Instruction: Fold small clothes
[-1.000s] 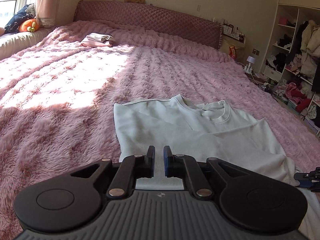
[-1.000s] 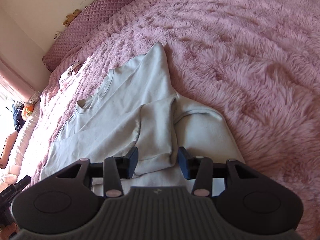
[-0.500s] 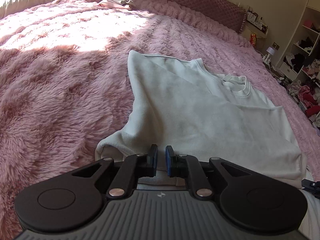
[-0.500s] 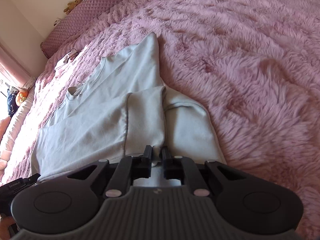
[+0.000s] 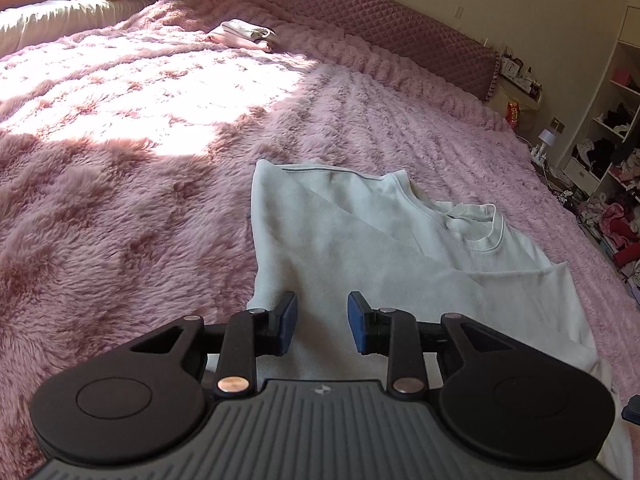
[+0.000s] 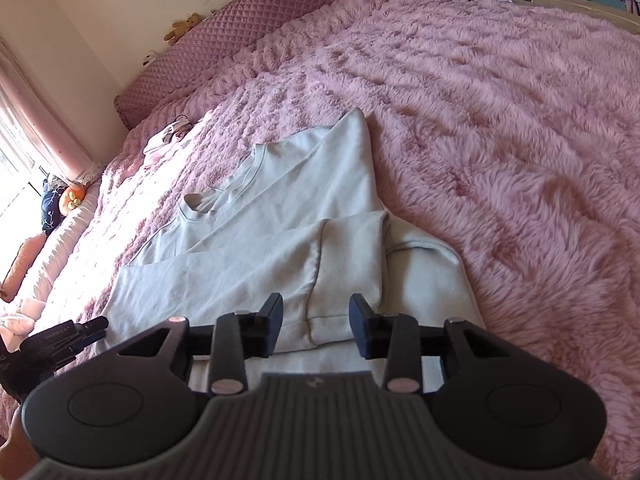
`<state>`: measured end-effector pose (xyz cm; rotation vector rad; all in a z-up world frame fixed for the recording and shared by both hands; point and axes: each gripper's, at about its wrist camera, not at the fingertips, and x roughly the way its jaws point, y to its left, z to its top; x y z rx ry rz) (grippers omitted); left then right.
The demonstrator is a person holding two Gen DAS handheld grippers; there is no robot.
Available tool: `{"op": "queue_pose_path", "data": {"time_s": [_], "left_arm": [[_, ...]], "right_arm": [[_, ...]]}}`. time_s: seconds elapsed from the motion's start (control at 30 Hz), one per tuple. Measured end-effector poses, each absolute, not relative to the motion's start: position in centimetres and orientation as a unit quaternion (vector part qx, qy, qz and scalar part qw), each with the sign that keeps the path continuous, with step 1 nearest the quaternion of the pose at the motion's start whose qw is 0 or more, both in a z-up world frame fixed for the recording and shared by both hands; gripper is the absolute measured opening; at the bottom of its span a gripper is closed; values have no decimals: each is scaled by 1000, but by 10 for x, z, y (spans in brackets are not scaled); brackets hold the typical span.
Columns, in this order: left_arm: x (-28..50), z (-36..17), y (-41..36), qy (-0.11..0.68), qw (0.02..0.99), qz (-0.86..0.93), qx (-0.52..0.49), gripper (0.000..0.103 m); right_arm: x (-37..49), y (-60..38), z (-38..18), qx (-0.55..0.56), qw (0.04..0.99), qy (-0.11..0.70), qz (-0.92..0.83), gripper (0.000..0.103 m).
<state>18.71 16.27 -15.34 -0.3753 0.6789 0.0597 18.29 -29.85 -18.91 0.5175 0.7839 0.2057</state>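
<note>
We hold our left gripper with its blue-padded fingers spread apart and gripping nothing, just above the near edge of a pale sweatshirt that lies partly folded on the fuzzy pink blanket. Our right gripper is likewise spread wide and empty over the sweatshirt, one sleeve doubled across its body, the collar toward the quilted headboard. A small folded stack of clothes rests well apart, near the headboard.
</note>
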Motion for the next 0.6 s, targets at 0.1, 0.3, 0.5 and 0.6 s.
{"op": "queue_pose_path", "data": {"time_s": [0.1,0.3,0.5,0.6], "left_arm": [[196,-174,172,362,910,37,-202,31],[184,-167,173,346,915,27,-207,31],[142,-131,175,313,919,7,-239,43],[115,-116,168,317,922,-12,-224,55]], "right_arm": [[189,-291,-196,237,884,392,99,34],[194,-290,-219,232,871,426,84,32],[173,-300,-195,247,875,405,95,35],[154,-307,-181,235,879,399,110,38]]}}
